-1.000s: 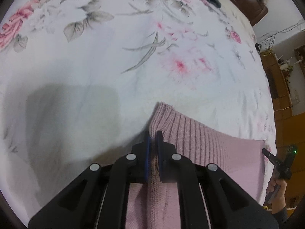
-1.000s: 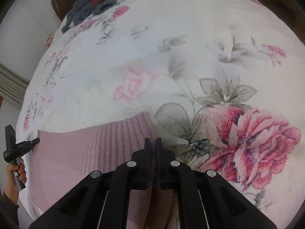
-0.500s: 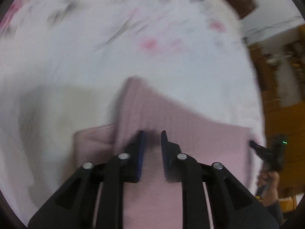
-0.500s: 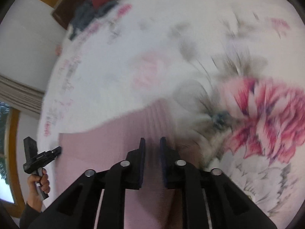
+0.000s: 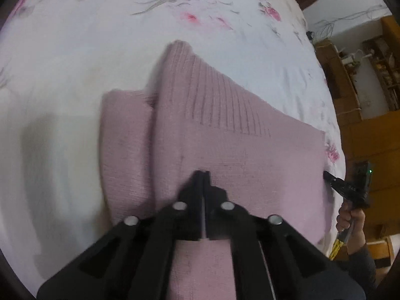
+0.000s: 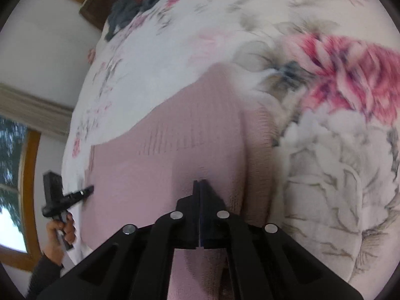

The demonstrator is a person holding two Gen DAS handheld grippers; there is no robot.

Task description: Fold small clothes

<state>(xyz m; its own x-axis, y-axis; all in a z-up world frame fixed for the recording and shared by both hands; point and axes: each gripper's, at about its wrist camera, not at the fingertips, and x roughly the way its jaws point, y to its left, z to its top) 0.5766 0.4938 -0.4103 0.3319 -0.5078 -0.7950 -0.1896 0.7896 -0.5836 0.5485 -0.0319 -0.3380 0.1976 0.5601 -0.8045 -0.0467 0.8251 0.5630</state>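
Note:
A pink knitted sweater (image 5: 225,135) lies folded on the floral bedsheet (image 5: 100,37), its ribbed hem (image 5: 220,100) on top and a lower layer sticking out at the left. My left gripper (image 5: 203,173) hovers over the sweater's near part, shut, with no cloth seen between its fingers. In the right wrist view the same sweater (image 6: 175,150) lies below my right gripper (image 6: 199,181), which is also shut with nothing in it. Each view shows the other gripper at the sweater's far edge, held in a hand: the right gripper (image 5: 350,187) and the left gripper (image 6: 62,195).
A heap of dark grey and red clothes (image 6: 140,2) lies at the far end of the bed by a wooden headboard (image 6: 95,2). Wooden furniture (image 5: 362,105) stands past the bed's right side. A window (image 6: 12,175) is at the left.
Both grippers held the sweater's hem a second ago, opened and let it drop onto the lower layer, then shut again and drew back over the folded sweater.

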